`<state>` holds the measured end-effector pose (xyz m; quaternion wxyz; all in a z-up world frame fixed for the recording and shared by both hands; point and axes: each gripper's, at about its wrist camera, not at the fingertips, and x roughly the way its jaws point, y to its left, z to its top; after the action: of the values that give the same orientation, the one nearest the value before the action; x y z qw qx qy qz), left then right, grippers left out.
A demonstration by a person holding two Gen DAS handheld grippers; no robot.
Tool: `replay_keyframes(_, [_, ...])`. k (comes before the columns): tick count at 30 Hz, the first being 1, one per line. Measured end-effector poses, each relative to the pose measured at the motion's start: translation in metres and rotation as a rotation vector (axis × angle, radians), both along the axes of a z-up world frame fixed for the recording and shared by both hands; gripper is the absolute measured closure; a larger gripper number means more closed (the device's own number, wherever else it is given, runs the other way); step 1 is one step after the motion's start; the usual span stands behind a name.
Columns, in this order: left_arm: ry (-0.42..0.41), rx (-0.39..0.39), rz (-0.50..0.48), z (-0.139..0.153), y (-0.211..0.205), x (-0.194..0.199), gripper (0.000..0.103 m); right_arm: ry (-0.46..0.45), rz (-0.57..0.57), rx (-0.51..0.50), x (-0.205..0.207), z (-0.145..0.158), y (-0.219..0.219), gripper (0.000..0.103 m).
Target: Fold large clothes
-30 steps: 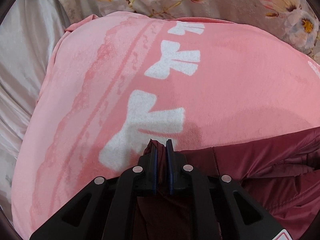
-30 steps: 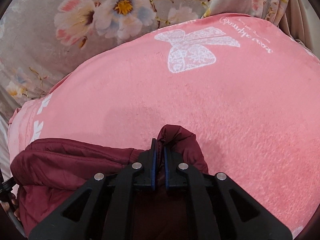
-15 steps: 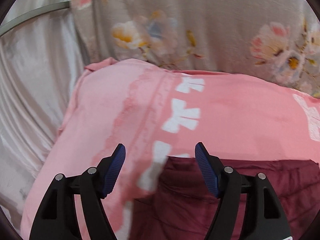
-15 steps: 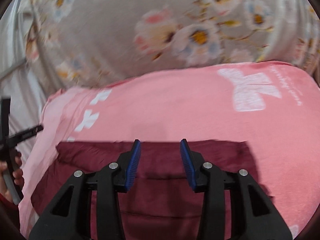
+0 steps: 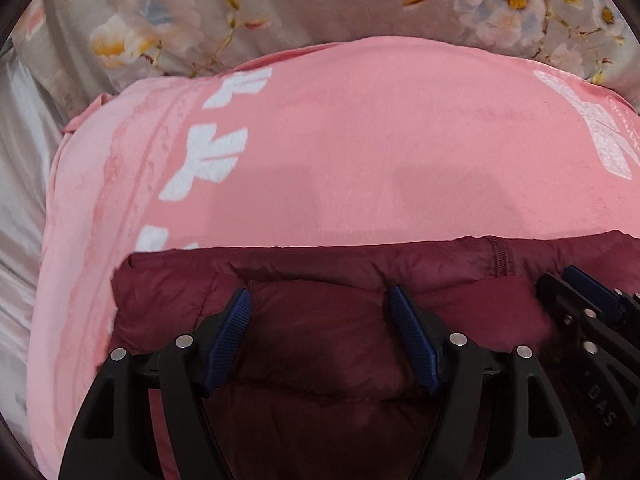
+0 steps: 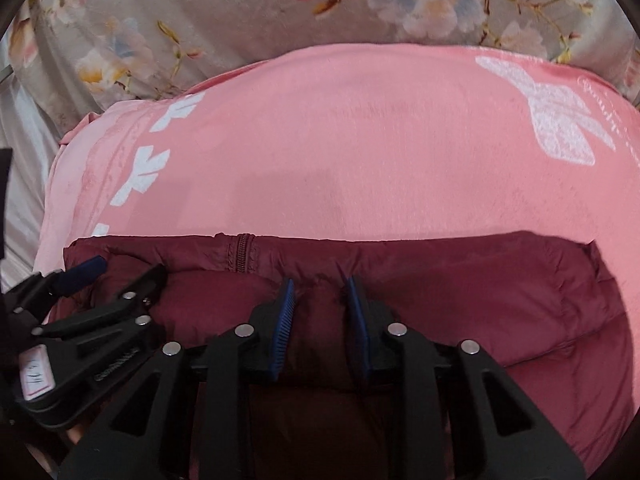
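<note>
A dark maroon puffer jacket point(image 5: 320, 344) fills the lower half of both wrist views, lying folded on a pink blanket point(image 5: 360, 152). Its shell is a smooth, slightly glossy woven fabric, quilted into soft padded panels by stitched seams, with fine wrinkles along the upper folded edge. A zipper point(image 6: 242, 256) in matching maroon runs down from that edge, left of centre in the right wrist view and toward the right in the left wrist view.

The left gripper point(image 5: 320, 340) sits low in the centre of its frame, jaws wide apart over the jacket's padded panel, holding nothing; its ribbed blue pads point(image 5: 230, 336) face each other. The right gripper point(image 6: 320, 328) is likewise open with a narrower gap, its jaws straddling a raised ridge of the fabric without clamping it.

The blanket is plush and velvety, printed with white bow shapes point(image 5: 212, 160) down the left side and a large white lacy bow point(image 6: 556, 120) at upper right. Above it, across the top of the frame, lies grey floral bedding point(image 6: 240, 12), satiny and creased.
</note>
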<state>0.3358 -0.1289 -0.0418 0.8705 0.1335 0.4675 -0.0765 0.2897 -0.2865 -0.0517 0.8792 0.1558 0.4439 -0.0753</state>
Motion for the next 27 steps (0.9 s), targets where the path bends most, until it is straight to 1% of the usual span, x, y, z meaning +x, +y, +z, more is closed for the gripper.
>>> replay_keyframes(5, [-0.025,-0.029,0.017,-0.012,0.005,0.0,0.031,-0.005,0.004,-0.025,0.002,-0.006,0.005,0.077])
replay_keyframes(10, [-0.068,-0.02,0.023,-0.017,0.002,-0.005,0.03,-0.026,0.007,-0.068,-0.003,-0.009,0.011,0.077])
replay_keyframes(15, [-0.078,-0.007,0.024,-0.018,0.0,-0.006,0.029,-0.026,0.01,-0.103,-0.002,-0.01,0.016,0.077])
replay_keyframes(27, [-0.093,0.01,0.031,-0.02,-0.003,-0.006,0.028,-0.022,0.016,-0.104,-0.002,-0.012,0.017,0.077])
